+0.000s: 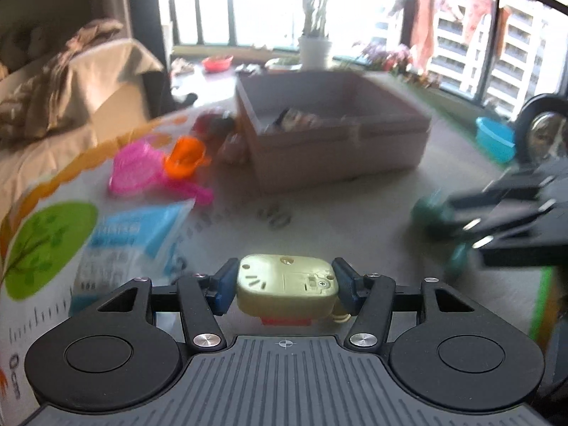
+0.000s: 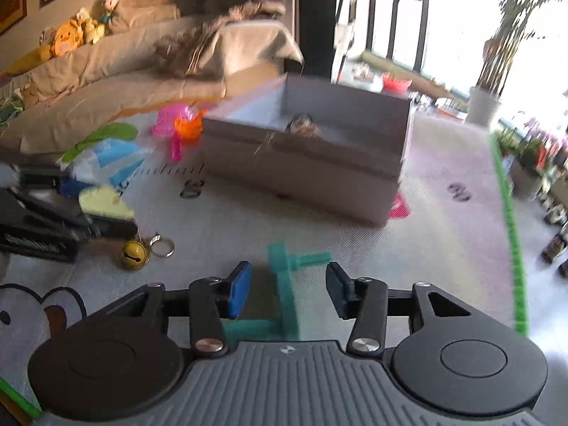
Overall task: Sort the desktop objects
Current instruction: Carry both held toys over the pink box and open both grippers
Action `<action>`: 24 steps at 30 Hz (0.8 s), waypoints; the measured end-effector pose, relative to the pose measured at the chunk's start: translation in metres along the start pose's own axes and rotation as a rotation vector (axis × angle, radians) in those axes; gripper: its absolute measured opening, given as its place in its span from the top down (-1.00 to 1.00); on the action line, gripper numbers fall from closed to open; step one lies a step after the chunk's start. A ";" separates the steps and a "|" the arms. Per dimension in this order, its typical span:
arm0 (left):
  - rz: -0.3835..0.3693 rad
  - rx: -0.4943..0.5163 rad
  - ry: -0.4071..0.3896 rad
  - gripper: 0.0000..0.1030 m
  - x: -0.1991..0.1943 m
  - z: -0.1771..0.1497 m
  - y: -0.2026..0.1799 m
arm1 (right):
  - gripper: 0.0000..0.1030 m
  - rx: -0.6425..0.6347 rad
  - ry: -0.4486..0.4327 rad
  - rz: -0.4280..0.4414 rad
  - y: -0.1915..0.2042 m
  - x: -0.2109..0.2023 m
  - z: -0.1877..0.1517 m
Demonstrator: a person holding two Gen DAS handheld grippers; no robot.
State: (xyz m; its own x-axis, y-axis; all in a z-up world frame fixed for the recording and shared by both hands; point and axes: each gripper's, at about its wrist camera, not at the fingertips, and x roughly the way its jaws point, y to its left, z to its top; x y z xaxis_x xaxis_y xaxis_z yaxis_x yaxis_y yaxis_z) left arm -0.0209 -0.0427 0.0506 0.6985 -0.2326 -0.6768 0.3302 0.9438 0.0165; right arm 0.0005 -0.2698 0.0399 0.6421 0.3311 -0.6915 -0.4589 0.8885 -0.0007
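Note:
My left gripper (image 1: 285, 284) is shut on a pale gold toy (image 1: 285, 284) with a screwed hatch on its face; both blue pads press its sides and a red part shows beneath. In the right wrist view my right gripper (image 2: 289, 285) stands open low over the mat. A teal plastic piece (image 2: 284, 284) lies between its fingers, and neither pad touches it. The open cardboard box (image 2: 301, 181) stands beyond on the mat, with one small item (image 2: 301, 124) inside. A gold bell on a key ring (image 2: 134, 254) lies left of the right gripper.
A pink scoop (image 1: 135, 170), an orange cup (image 1: 184, 156) and a blue-and-white packet (image 1: 138, 230) lie left of the box. A covered sofa (image 2: 106, 81) runs along the left. The mat's green border (image 2: 511, 220) marks the right edge, with pots beyond it.

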 end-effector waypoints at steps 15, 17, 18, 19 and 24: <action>-0.016 0.097 -0.387 -0.21 -0.016 0.134 -0.012 | 0.78 0.017 -0.254 -0.036 -0.027 -0.052 0.106; -0.012 0.043 -0.389 -0.28 0.005 0.148 -0.008 | 0.78 0.012 -0.282 -0.055 -0.034 -0.037 0.126; 0.000 0.014 -0.364 -0.32 0.012 0.150 -0.004 | 0.74 0.020 -0.280 -0.062 -0.039 -0.027 0.134; 0.012 -0.018 -0.331 -0.35 0.017 0.150 0.001 | 0.64 0.036 -0.266 -0.076 -0.042 -0.019 0.139; 0.080 -0.020 -0.234 -0.74 0.012 0.105 0.019 | 0.55 0.115 -0.171 -0.081 -0.061 0.015 0.138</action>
State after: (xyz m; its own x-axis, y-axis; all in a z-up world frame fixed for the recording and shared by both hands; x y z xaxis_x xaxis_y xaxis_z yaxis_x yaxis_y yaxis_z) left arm 0.0606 -0.0518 0.1201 0.8507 -0.2027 -0.4850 0.2570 0.9652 0.0474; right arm 0.1230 -0.2752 0.1295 0.7736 0.2972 -0.5596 -0.3346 0.9416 0.0375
